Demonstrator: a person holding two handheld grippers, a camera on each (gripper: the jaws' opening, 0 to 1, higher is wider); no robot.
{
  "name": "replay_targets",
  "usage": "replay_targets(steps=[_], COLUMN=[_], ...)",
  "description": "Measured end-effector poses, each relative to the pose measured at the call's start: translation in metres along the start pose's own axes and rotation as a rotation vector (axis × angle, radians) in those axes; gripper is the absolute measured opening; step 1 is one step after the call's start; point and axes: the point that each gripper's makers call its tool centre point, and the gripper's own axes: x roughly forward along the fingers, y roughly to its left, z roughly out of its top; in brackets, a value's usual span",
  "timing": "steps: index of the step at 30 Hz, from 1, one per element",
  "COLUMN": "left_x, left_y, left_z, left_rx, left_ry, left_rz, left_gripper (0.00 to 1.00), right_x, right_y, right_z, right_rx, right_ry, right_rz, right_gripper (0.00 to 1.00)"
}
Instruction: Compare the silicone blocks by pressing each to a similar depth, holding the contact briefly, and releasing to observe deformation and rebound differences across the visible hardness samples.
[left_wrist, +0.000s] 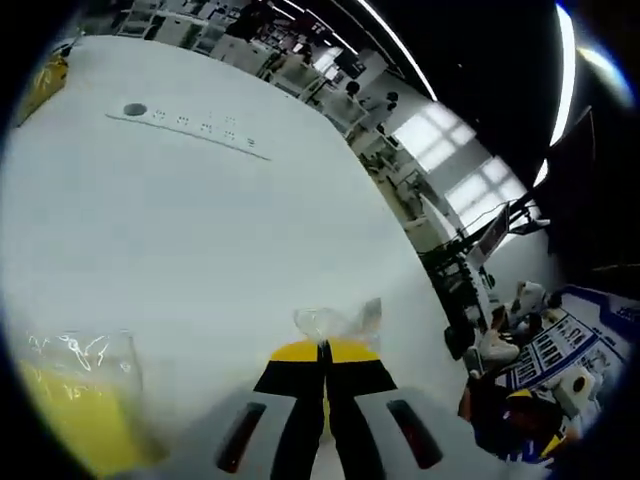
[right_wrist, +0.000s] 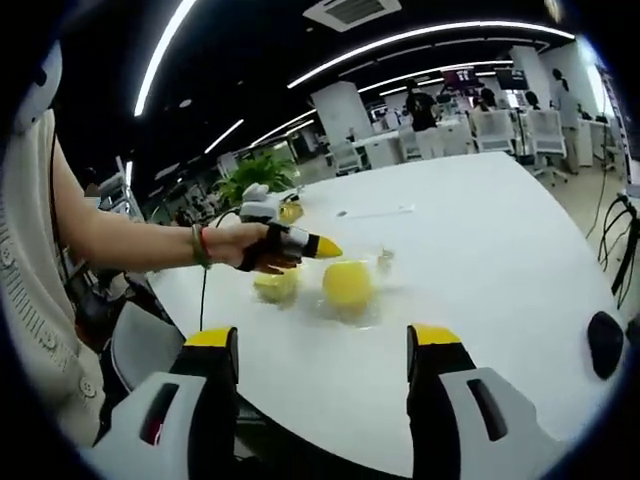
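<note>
Where ceiling lights streak, white table (right_wrist: 500, 240); yellow blocks (right_wrist: 346, 284).

Bright ceiling strip lights (right_wrist: 430, 35), window glare, fisheye-warped blurry edges

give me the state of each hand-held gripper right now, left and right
Left hand-held gripper: shut, jaws together, holding nothing, tips beside a clear plastic bag.
Right hand-held gripper: open, jaws wide apart, empty, above the white table.
</note>
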Motion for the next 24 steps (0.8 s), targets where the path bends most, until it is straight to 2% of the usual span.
replay_targets(steps=[4, 6, 14, 16, 24], left_x=[0.005, 0.008, 0.016, 0.017, 0.015], left_y=[0.008, 0.017, 0.036, 0.034, 0.033], left_z=[0.000, -0.003, -0.011, -0.010, -0.009], left_rx=[0.010, 0.043, 0.072, 0.061, 0.177], left_ry=[0.012, 0.030, 0.076, 0.072, 0.085], left_rz=[0.020, 0.056, 0.118, 0.115, 0.136], left_gripper=[0.00, 0.00, 0.00, 0.00, 0.02], right_x=[-0.001, -0.001, -0.003, -0.002, 0.003], right_y=[-0.001, -0.003, -0.003, -0.002, 0.005], right_z=[-0.003, -0.004, -0.011, -0.014, -0.014], right_rx=[0.006, 0.011, 0.028, 0.028, 0.032], right_ry=[0.003, 0.002, 0.004, 0.015, 0.011], right_rz=[-0.003, -0.009, -0.010, -0.007, 0.013], right_gripper=[0.62, 0.63, 0.62, 0.62, 0.62])
